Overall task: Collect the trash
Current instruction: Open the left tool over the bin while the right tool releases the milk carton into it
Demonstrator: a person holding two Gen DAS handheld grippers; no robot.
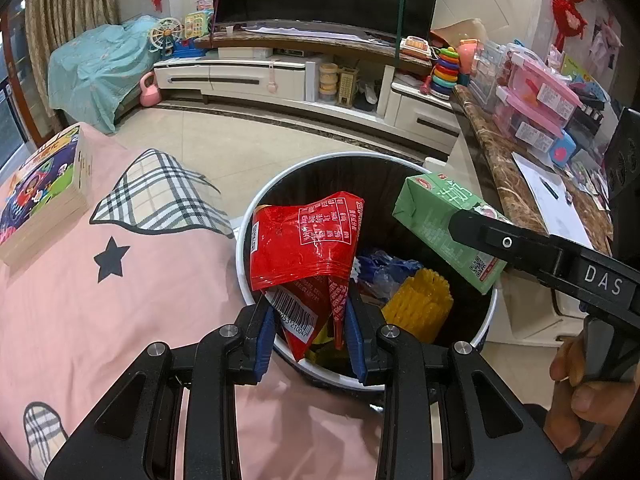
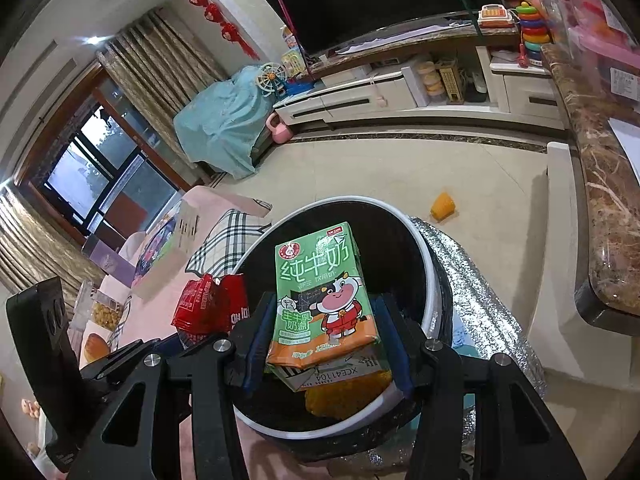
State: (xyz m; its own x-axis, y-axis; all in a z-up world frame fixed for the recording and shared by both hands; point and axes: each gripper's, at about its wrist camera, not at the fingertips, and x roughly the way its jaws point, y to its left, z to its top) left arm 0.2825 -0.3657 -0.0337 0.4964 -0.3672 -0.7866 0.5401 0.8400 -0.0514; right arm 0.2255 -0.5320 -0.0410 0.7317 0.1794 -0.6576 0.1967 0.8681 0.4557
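Observation:
A round trash bin with a white rim stands beside the pink bedding. My left gripper is shut on a crumpled red snack wrapper and holds it over the bin's near left edge; the wrapper also shows in the right wrist view. My right gripper is shut on a green milk carton above the bin's mouth; the carton shows at the bin's right side in the left wrist view. Inside the bin lie a yellow foam net and blue plastic.
Pink bedding with a plaid patch lies left of the bin, with a stack of books on it. A marble counter with boxes runs on the right. A TV cabinet stands across the tiled floor. A yellow scrap lies on the floor.

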